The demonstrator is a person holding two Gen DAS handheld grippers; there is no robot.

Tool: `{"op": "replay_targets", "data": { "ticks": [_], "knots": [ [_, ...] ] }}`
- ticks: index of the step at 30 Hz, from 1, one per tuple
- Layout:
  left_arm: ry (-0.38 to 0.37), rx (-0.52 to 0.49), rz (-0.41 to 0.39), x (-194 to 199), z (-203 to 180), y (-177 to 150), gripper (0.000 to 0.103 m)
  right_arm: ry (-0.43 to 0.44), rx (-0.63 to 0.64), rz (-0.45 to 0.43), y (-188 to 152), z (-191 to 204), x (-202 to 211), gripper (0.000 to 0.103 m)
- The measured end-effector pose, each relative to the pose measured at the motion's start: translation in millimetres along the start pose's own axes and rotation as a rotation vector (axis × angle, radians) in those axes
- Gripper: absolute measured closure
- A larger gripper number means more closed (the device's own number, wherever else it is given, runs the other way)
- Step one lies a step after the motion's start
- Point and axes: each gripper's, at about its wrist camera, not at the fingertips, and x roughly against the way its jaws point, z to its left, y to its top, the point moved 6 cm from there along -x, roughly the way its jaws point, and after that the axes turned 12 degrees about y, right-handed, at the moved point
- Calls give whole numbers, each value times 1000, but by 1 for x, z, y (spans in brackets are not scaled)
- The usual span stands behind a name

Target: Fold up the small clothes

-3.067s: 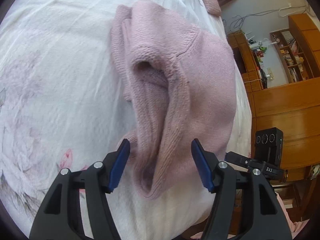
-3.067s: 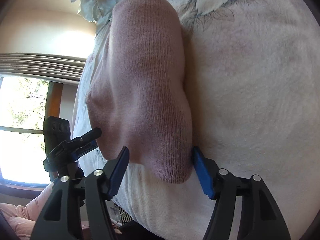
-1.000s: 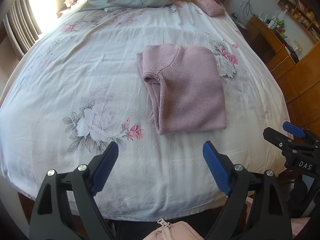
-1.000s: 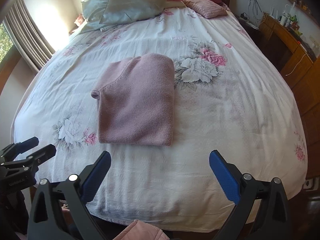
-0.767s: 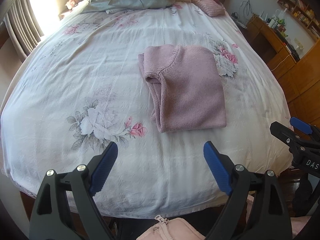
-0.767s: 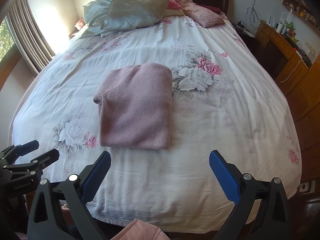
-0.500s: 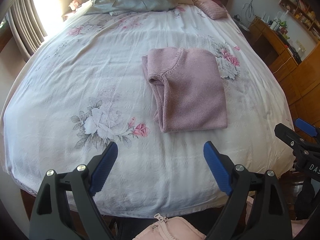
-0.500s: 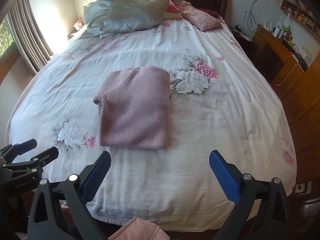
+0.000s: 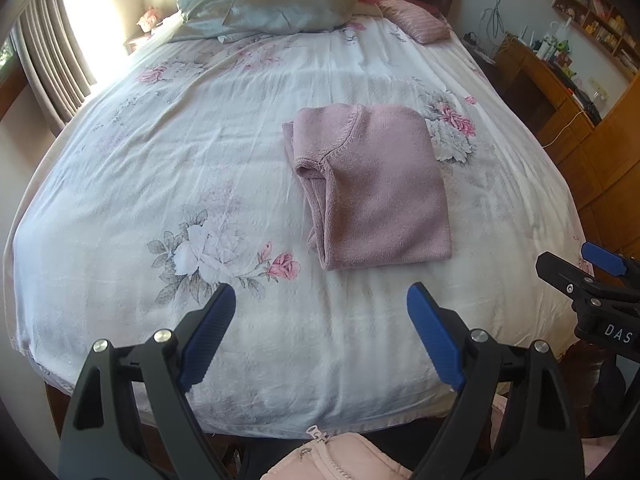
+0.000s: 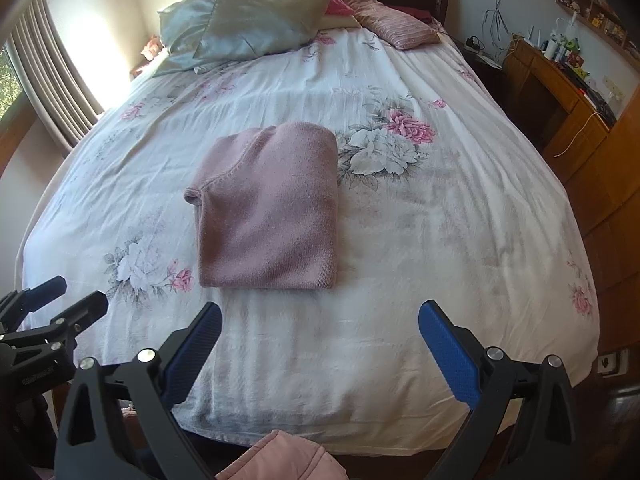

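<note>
Though folded, sweater on bed

The near part of the floral bedspread lies bare, open room between the foot edge and the folded pink sweater, the one thing on the middle of the bed. Wide bare sheet flanks it on both sides. Pillows crowd the head end. A wooden desk (cluttered, with cables) and wooden cabinets close in along the right edge
</note>
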Motion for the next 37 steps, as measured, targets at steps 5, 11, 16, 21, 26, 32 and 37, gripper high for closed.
{"op": "replay_targets", "data": {
  "ticks": [5, 11, 16, 21, 26, 32, 37],
  "knots": [
    [3, 0, -5, 1, 0, 1, 16, -4, -2, 4, 1, -3, -2, 4],
    [5, 1, -5, 2, 1, 2, 16, -2, -10, 10, 0, -5, -3, 4],
    [4, 0, -5, 1, 1, 2, 16, -2, -17, 12, 0, -8, -5, 4],
    [4, 1, -6, 2, 1, 2, 16, -10, -21, 15, -1, -9, -6, 4],
    [3, 0, -6, 1, 2, 2, 16, -12, -24, 20, -2, -8, -7, 4],
    [3, 0, -7, 1, 2, 2, 16, -15, -30, 30, -3, -11, -9, 4],
    [3, 0, -6, 1, 1, 1, 16, -20, -32, 20, -2, -12, -7, 4]
  ]
}}
